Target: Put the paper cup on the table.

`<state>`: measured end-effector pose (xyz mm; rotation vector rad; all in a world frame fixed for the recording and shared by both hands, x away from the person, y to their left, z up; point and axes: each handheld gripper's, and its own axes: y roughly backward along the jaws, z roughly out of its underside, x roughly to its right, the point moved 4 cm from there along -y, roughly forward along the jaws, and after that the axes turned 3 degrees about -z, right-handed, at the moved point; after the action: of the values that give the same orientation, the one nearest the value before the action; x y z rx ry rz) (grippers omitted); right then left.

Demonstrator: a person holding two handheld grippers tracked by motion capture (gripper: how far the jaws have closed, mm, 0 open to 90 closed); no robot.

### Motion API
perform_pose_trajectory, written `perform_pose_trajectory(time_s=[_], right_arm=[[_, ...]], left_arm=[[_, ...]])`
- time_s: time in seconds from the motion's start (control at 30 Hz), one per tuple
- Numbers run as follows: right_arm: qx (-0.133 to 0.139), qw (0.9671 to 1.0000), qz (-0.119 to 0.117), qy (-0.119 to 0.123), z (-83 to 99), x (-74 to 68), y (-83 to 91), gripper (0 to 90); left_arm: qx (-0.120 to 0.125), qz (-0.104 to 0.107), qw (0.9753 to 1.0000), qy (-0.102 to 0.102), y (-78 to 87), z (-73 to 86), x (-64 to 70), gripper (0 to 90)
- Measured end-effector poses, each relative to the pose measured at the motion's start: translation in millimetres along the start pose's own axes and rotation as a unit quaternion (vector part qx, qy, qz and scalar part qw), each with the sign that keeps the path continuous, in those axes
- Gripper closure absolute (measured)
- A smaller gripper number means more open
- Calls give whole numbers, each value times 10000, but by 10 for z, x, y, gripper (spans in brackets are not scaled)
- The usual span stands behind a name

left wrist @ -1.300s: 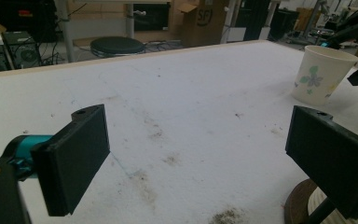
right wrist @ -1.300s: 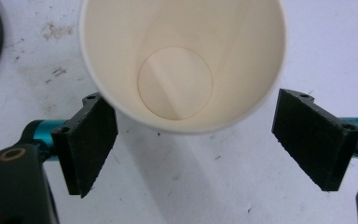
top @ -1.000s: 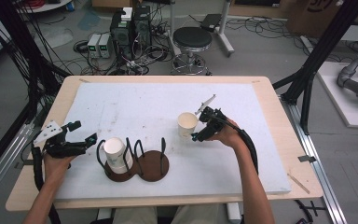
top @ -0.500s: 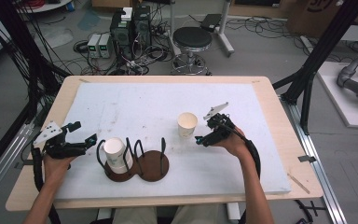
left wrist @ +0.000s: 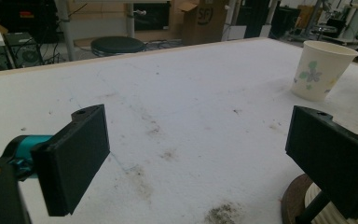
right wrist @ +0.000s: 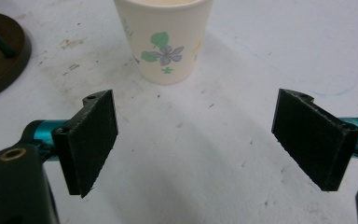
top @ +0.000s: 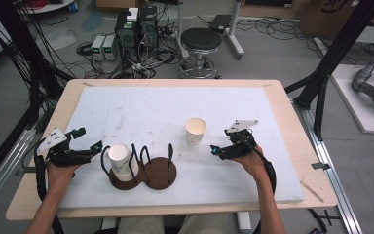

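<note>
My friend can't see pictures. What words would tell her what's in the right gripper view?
A white paper cup with a purple flower and green leaves printed on it stands upright on a smudged white table, just ahead of the right claw, whose two black pads are spread wide open. The edge of a round brown stand shows at the left.

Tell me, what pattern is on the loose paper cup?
Green-and-purple flower print on the cream paper cup, clearest in the right gripper view.

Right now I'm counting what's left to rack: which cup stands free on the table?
The upright cup ahead of the right gripper; the other cup sits in the rack.
</note>
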<state>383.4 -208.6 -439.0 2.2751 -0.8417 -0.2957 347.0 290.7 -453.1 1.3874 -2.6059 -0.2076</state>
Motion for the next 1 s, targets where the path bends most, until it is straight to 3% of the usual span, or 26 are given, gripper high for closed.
perform_pose_trajectory(time_s=[0.17, 0.3, 0.73, 1.0], right_arm=[[443, 9989, 12, -142, 53, -7, 53, 147], [571, 9981, 158, -174, 76, -5, 71, 147], [1294, 9894, 565, -354, 157, -13, 154, 151], [1507, 9850, 639, -551, 279, 7, 149, 151]], left_arm=[[-14, -14, 10000, -14, -7, 6, 9, 62], [6, -42, 10000, -18, -5, 10, 14, 62], [37, -172, 9998, -39, 14, 46, 23, 62], [56, -201, 9998, -53, 11, 64, 28, 62]])
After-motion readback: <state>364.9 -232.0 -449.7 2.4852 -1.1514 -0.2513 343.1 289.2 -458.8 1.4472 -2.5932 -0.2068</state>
